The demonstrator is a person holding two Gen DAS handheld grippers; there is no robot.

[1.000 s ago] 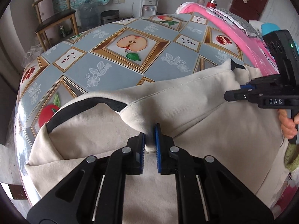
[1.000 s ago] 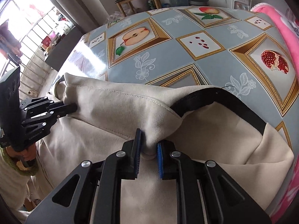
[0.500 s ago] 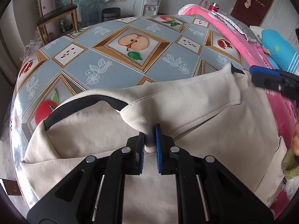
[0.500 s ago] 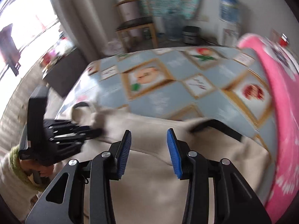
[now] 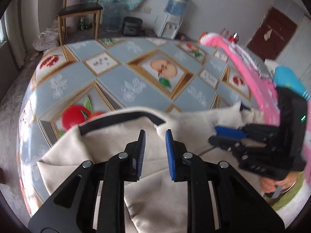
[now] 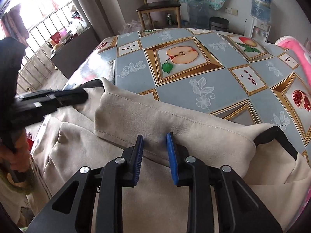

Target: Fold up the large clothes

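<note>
A beige garment (image 6: 175,116) with a black trim band (image 5: 124,117) lies on the table's fruit-print cloth (image 6: 194,89), its upper part folded over into a long flap. My left gripper (image 5: 155,136) hovers above the cloth near the black band. Its jaws are opening, with nothing pinched between them. My right gripper (image 6: 155,137) sits low over the near edge of the flap. Its jaws are closing, the fabric lies under the gap, and the pads do not press on it. Each gripper shows in the other's view: the right gripper (image 5: 219,134) and the left gripper (image 6: 81,95).
A pink blanket (image 5: 250,73) and a blue pillow (image 5: 287,79) lie along the table's right side. Beyond the far edge stand a wooden chair (image 6: 157,5), a water dispenser (image 5: 171,25) and a bin (image 6: 216,22). A railed window (image 6: 38,31) is to the left.
Both grippers let go of the garment folds they were pinching. The left one drew back and up with its jaws apart. The right one opened wide, shifted along the flap and narrowed again.
</note>
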